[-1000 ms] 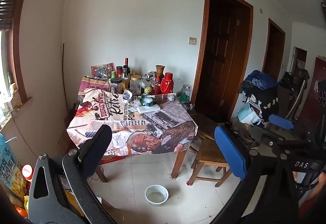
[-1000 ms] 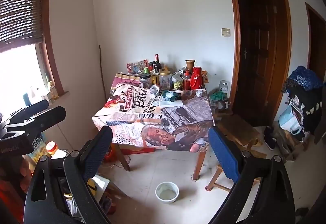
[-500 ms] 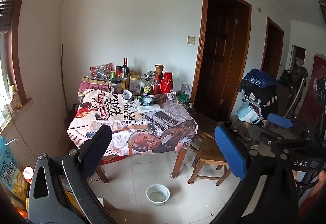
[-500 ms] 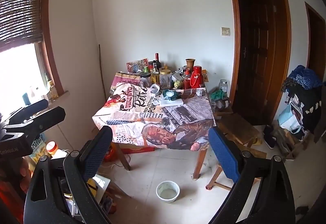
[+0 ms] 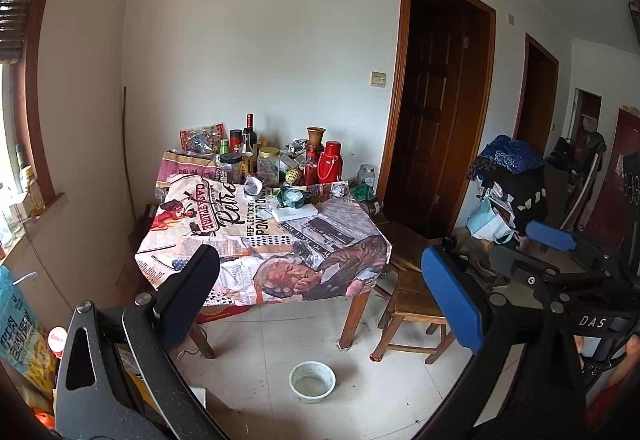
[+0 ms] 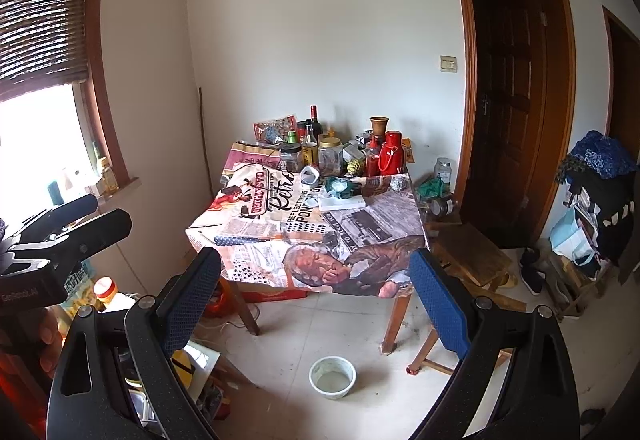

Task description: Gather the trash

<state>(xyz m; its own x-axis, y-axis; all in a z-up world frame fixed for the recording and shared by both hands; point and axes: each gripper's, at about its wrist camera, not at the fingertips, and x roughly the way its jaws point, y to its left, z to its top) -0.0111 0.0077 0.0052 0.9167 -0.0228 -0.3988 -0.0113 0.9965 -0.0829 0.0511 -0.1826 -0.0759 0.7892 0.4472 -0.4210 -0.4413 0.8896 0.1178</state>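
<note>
Both views creep closer to the table (image 5: 264,240); left gripper (image 5: 320,292) and right gripper (image 6: 316,296) gape wide, empty; trash there remains uncollected.

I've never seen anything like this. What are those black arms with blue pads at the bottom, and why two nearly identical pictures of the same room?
Those are no robot arms. A person carries a hand-held two-finger gripper in each hand, each with a wide-angle camera looking out along its fingers. One picture comes from the left gripper, the other from the right gripper. Both are open and hold nothing. Ahead stands a table under a newspaper-print cloth, crowded at the back with bottles, jars and a red thermos, with crumpled green wrapping nearer the middle. A white bowl sits on the floor in front of it.
</note>
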